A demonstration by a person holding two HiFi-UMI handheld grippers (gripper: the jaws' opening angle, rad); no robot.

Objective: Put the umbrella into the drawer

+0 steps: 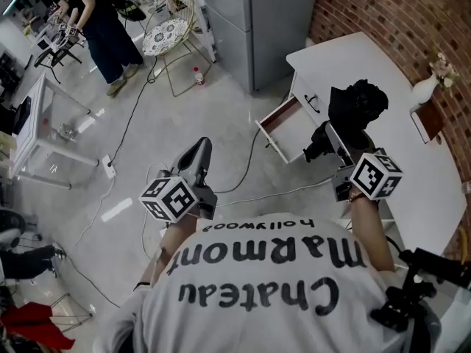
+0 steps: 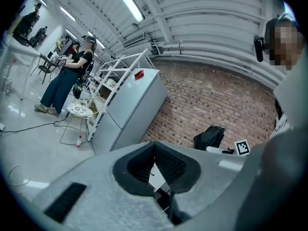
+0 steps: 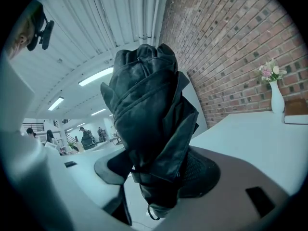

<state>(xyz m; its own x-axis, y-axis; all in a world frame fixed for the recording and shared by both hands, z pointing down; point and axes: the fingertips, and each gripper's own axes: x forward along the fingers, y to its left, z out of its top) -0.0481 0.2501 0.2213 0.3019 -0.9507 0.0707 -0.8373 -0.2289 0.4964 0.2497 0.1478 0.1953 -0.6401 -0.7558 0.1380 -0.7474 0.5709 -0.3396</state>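
A folded black umbrella [image 1: 358, 107] stands upright over the white desk [image 1: 383, 65], just right of the open white drawer [image 1: 289, 127]. My right gripper [image 1: 329, 136] is shut on the umbrella's lower part; in the right gripper view the umbrella [image 3: 149, 124] fills the space between the pads, its wrist loop hanging below. My left gripper [image 1: 196, 158] hovers over the floor, left of the drawer, shut with nothing in it. The left gripper view shows its pads [image 2: 166, 163] meeting at the tip and, far off, the umbrella [image 2: 210, 137].
A white vase with flowers [image 1: 427, 87] and a brown book [image 1: 429, 123] sit at the desk's far right. A grey cabinet [image 1: 268, 13], a round wire chair [image 1: 168, 35], a bottle [image 1: 197, 76] and floor cables lie beyond. A person [image 1: 103, 20] stands far left.
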